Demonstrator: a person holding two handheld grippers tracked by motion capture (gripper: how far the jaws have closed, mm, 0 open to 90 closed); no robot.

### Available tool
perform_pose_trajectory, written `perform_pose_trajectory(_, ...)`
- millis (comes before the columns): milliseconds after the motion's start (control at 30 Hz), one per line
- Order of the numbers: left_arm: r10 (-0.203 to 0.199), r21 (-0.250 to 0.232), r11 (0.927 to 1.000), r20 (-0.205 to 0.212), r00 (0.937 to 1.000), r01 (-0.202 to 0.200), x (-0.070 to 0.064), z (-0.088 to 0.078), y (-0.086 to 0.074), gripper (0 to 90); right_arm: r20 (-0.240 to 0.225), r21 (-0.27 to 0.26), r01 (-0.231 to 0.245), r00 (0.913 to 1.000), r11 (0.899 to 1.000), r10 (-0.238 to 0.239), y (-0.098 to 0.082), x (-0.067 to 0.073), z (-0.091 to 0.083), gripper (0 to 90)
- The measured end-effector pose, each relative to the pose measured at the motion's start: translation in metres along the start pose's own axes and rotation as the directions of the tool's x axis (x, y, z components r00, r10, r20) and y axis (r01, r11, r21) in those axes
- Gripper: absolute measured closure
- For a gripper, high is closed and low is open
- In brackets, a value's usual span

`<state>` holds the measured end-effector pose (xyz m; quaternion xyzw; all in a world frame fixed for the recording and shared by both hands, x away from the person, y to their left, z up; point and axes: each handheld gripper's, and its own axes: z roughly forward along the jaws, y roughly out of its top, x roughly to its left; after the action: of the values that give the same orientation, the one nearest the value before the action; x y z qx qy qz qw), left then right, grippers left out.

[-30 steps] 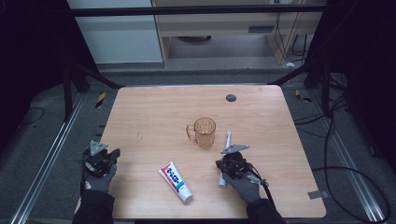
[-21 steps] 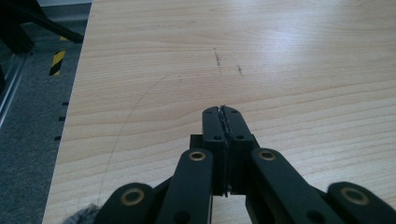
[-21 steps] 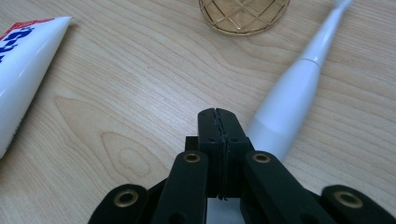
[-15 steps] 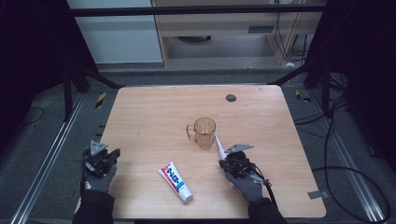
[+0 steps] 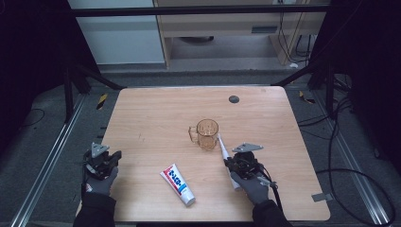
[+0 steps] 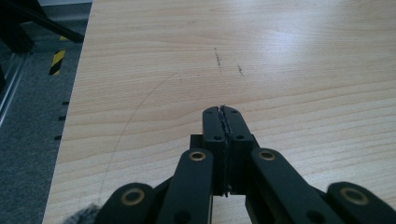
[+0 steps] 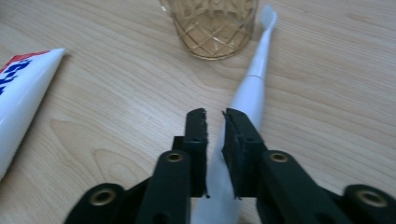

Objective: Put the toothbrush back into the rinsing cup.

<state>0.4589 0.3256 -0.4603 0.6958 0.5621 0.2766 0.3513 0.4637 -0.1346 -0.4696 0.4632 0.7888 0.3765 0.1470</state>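
Beside the cup point(image 5: 207, 134), the toothbrush point(image 5: 223, 152) points away.

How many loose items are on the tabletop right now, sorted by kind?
Toothbrush: 1
Toothpaste tube: 1
Amber glass mug: 1
Total: 3
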Motion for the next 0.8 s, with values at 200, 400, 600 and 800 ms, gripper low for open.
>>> perform_pose_trajectory(200, -0.001, 0.005, 1.0, 0.001, 1.0, 0.0, 0.0, 0.0, 0.0, 89.2, 0.039, 0.024, -0.015, 0.9991, 1.0, 0.014, -0.001, -0.004, -0.005, 63.4)
perform_pose_trajectory(400, -0.001, 0.013, 0.9999, 0.001, 1.0, 0.001, 0.0, 0.001, 0.0, 89.0, 0.053, 0.041, -0.023, 0.9984, 0.999, 0.021, -0.003, -0.006, -0.008, 57.7)
perform_pose_trajectory(600, 0.009, 0.014, 0.9999, -0.007, 0.9999, -0.009, -0.002, 0.002, 0.002, 88.0, 0.075, 0.068, -0.008, 0.9972, 0.998, 0.002, -0.001, -0.008, -0.01, 53.7)
perform_pose_trajectory(800, 0.019, 0.015, 0.9997, -0.019, 0.9996, -0.019, -0.003, 0.002, 0.002, 87.1, 0.085, 0.095, -0.01, 0.9964, 0.995, 0.002, 0.003, -0.009, -0.013, 51.1)
